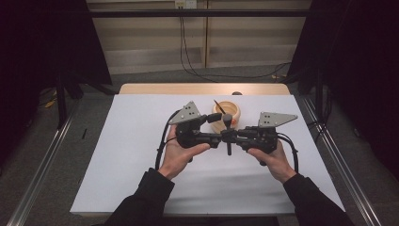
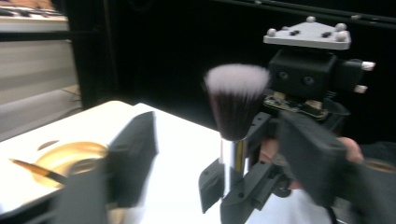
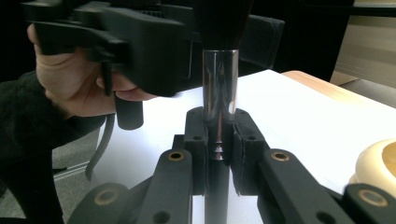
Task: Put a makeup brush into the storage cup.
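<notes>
A makeup brush (image 1: pixel 228 123) with dark, white-tipped bristles (image 2: pixel 236 100) and a silver ferrule (image 3: pixel 220 79) stands upright above the table's middle. My right gripper (image 3: pixel 218 140) is shut on its black handle just below the ferrule, also seen from the front as the right gripper (image 2: pixel 236 186). My left gripper (image 1: pixel 217 137) faces it from the left and is open, with its blurred jaws wide apart on either side of the bristles and not touching them. Just behind stands a round wooden bowl (image 1: pixel 234 109) holding a thin brush (image 1: pixel 219 106).
A white sheet (image 1: pixel 141 155) covers the table, with a wooden strip (image 1: pixel 188 88) bare at the far edge. The bowl (image 2: pixel 70 150) lies left of my left gripper's jaws; the bowl (image 3: pixel 378 161) sits low right of my right one. Cables (image 1: pixel 193 56) run across the floor beyond.
</notes>
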Motion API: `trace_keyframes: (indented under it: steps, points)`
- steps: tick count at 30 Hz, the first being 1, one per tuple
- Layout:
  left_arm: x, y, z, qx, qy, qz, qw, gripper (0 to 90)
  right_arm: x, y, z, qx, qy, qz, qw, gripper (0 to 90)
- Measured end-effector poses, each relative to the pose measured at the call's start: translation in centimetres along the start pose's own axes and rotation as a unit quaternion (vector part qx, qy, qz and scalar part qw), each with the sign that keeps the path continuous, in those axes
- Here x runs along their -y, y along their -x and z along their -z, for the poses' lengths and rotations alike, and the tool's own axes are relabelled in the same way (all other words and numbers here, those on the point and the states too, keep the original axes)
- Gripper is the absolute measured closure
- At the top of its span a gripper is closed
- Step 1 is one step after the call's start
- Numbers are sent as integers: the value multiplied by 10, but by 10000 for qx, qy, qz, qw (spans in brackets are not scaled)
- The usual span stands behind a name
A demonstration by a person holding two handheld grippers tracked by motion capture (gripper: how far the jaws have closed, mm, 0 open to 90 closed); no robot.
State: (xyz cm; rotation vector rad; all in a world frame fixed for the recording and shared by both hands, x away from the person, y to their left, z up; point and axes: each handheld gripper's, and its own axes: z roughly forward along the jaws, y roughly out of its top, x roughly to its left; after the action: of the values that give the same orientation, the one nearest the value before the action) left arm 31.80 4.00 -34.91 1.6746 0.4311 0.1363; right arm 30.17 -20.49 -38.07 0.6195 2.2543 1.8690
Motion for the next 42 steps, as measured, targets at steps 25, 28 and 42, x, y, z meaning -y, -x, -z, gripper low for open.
trace_keyframes:
  steps: [25,28,42]
  points:
    - [8,5,24,-288,459,-263,9982,6,0,2,3,97,51,-38,9999,792]
    - [13,1,33,-344,453,-224,9981,4,0,1,1,112,36,-24,9999,792]
    - [33,-6,61,-791,195,-9,9967,3,0,1,3,231,85,14,9997,792]
